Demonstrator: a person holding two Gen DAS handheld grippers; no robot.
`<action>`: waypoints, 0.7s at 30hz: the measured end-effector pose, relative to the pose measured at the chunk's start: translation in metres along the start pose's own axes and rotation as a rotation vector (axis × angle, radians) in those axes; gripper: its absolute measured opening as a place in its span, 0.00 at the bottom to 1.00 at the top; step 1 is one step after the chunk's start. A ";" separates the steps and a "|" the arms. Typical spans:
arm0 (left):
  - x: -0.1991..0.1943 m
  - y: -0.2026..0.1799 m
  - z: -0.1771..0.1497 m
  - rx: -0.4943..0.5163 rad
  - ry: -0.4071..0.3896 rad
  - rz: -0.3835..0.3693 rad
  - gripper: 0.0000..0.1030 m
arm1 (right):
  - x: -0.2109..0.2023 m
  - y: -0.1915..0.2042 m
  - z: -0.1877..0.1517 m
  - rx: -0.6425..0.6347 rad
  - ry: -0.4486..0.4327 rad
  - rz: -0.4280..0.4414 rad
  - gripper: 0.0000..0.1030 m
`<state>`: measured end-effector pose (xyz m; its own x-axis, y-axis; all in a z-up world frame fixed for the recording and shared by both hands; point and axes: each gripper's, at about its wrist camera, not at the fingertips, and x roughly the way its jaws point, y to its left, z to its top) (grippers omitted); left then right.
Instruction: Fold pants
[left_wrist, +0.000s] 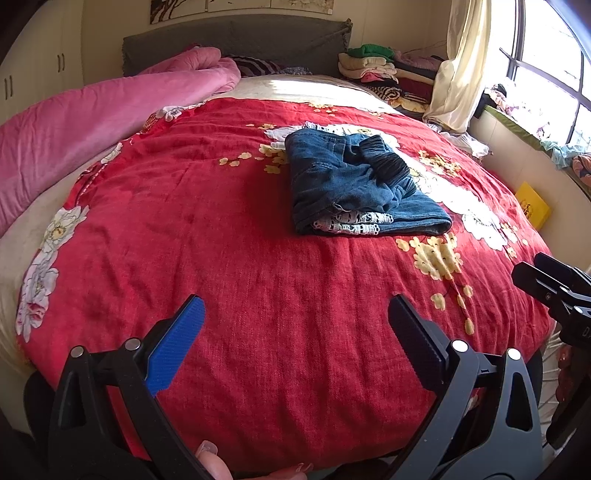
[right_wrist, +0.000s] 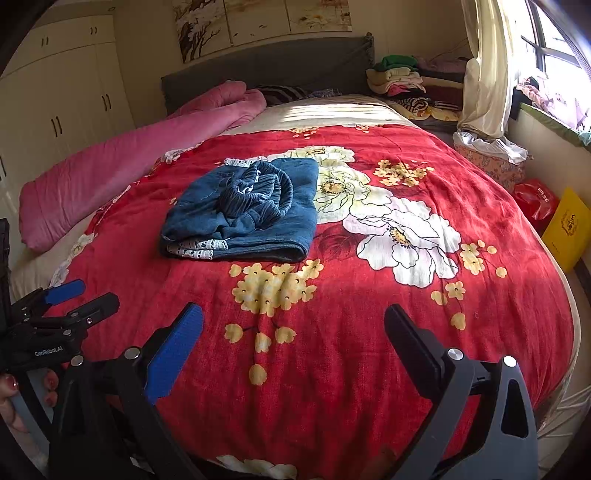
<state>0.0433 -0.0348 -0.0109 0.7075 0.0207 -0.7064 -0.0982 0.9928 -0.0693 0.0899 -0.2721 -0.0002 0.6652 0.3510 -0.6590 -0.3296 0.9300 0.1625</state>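
Your left gripper (left_wrist: 295, 317): fingers wide, empty, near the pants (left_wrist: 354, 184) | your right gripper (right_wrist: 293, 325): wide, empty, near pants | pants: folded on red blanket (left_wrist: 229, 258)

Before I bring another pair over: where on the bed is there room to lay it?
Free: the red blanket between the folded jeans and both open grippers, left gripper, right gripper. Also right of the jeans. Crowded: pink duvet on the left, clothes pile by the headboard.
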 end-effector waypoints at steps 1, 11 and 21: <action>0.000 0.000 0.000 0.001 -0.001 0.001 0.91 | 0.000 0.000 0.000 0.000 0.000 0.000 0.95; -0.001 -0.001 0.001 0.006 0.000 0.008 0.91 | 0.000 0.000 0.000 -0.002 0.000 0.001 0.95; 0.000 0.005 0.002 -0.016 0.014 0.025 0.91 | 0.005 -0.002 0.000 0.006 0.010 -0.004 0.95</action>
<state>0.0442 -0.0293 -0.0104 0.6948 0.0432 -0.7179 -0.1268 0.9899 -0.0631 0.0935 -0.2726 -0.0038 0.6600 0.3460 -0.6668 -0.3230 0.9321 0.1640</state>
